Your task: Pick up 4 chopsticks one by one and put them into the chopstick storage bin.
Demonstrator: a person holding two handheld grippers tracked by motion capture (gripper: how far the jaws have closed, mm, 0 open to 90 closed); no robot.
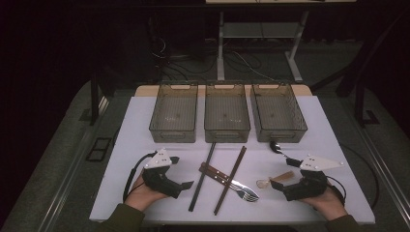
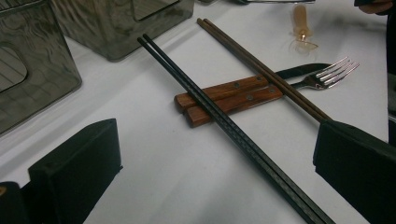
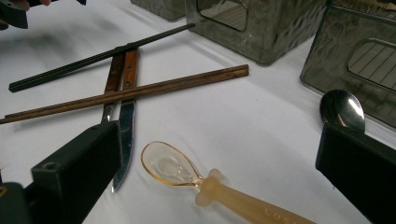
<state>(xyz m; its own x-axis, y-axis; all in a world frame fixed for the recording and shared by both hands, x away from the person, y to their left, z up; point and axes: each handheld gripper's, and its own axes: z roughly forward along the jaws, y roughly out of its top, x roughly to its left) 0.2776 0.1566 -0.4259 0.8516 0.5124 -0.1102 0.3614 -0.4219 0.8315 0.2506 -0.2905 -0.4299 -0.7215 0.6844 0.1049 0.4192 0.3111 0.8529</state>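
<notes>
Cutlery lies mid-table: black chopsticks (image 1: 202, 177) and brown chopsticks (image 1: 231, 180) cross over a wooden-handled knife and fork (image 1: 226, 180). An amber plastic spoon (image 1: 274, 181) and a metal spoon (image 1: 275, 147) lie to the right. My left gripper (image 1: 180, 172) rests open at the left, its jaws wide apart (image 2: 215, 177) and pointing at the black chopsticks (image 2: 224, 121) and wooden handles (image 2: 229, 98). My right gripper (image 1: 286, 173) is open too (image 3: 219, 186); the amber spoon (image 3: 173, 165) lies on the table between its jaws, untouched. The metal spoon (image 3: 342, 108) sits just past the right jaw.
Three grey see-through bins (image 1: 174, 113) (image 1: 226, 112) (image 1: 278, 112) stand side by side at the back of the white table (image 1: 135, 130). Bare white surface lies between the bins and the cutlery. The table's front edge is close to both hands.
</notes>
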